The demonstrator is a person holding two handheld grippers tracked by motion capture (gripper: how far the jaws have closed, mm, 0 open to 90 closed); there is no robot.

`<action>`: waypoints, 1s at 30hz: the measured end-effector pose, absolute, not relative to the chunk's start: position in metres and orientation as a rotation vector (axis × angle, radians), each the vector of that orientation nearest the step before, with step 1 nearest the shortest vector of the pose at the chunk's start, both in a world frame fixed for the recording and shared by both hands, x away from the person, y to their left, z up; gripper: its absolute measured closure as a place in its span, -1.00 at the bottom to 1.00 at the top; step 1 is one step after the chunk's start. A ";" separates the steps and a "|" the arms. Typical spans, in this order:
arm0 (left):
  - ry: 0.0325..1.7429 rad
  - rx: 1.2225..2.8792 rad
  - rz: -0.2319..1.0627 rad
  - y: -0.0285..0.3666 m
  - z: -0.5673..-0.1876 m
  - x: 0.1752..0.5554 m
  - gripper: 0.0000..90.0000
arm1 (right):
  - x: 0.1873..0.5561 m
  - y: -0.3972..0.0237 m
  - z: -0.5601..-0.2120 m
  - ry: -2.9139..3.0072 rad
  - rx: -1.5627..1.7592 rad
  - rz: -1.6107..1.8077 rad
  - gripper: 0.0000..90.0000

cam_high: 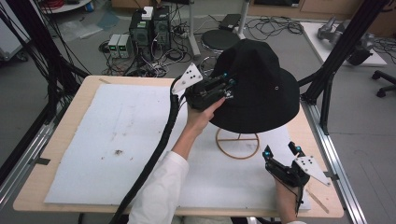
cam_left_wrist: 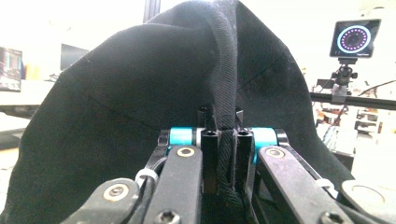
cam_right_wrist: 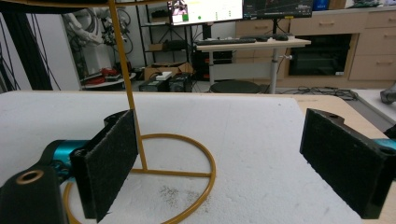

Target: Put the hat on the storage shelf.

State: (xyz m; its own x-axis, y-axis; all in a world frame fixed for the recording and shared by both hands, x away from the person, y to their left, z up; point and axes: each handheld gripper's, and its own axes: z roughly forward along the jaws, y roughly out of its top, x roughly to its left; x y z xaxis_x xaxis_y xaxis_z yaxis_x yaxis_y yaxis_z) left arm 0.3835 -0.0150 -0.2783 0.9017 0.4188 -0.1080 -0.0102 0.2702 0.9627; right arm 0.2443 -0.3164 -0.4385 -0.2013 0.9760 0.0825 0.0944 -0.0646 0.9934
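Note:
A black bucket hat point(cam_high: 261, 86) sits on top of a gold wire stand point(cam_high: 237, 143) with a ring base on the white sheet. My left gripper point(cam_high: 227, 87) is at the hat's left side, shut on the hat's black fabric band point(cam_left_wrist: 223, 93), which runs up between the jaws in the left gripper view. My right gripper point(cam_high: 281, 151) rests low near the table's front right, open, with nothing between its pads point(cam_right_wrist: 112, 158). The stand's upright rod point(cam_right_wrist: 126, 74) and ring base point(cam_right_wrist: 187, 177) lie just ahead of it.
A white foam sheet point(cam_high: 116, 140) covers the wooden table point(cam_high: 84, 88). Black frame posts point(cam_high: 336, 51) stand at the right edge. Computers and cables point(cam_high: 149, 32) lie on the floor beyond the table. A ring-lit camera point(cam_left_wrist: 353, 39) is mounted behind the hat.

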 end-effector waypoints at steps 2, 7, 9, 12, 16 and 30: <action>0.371 1.290 0.297 -0.018 -0.280 0.384 0.91 | 0.244 -0.316 -0.439 1.391 1.228 1.377 -0.76; 0.376 1.320 0.302 -0.022 -0.283 0.385 0.91 | 0.244 -0.316 -0.438 1.391 1.228 1.380 -0.76; 0.373 1.337 0.298 -0.023 -0.283 0.386 0.91 | 0.244 -0.316 -0.438 1.392 1.227 1.379 -0.76; 0.365 1.372 0.301 -0.026 -0.284 0.387 0.91 | 0.244 -0.316 -0.439 1.396 1.223 1.377 -0.76; 0.365 1.408 0.300 -0.027 -0.286 0.387 0.91 | 0.243 -0.316 -0.439 1.396 1.225 1.374 -0.76; 0.331 1.539 0.331 -0.037 -0.282 0.385 0.90 | 0.243 -0.317 -0.439 1.391 1.232 1.379 -0.76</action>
State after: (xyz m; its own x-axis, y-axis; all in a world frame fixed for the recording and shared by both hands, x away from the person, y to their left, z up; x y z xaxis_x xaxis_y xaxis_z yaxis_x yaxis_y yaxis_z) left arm 0.3849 -0.0366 -0.2821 0.9121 0.4100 -0.0016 -0.0010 0.0061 1.0000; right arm 0.2434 -0.3169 -0.4387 -0.2016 0.9754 0.0891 0.0979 -0.0705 0.9927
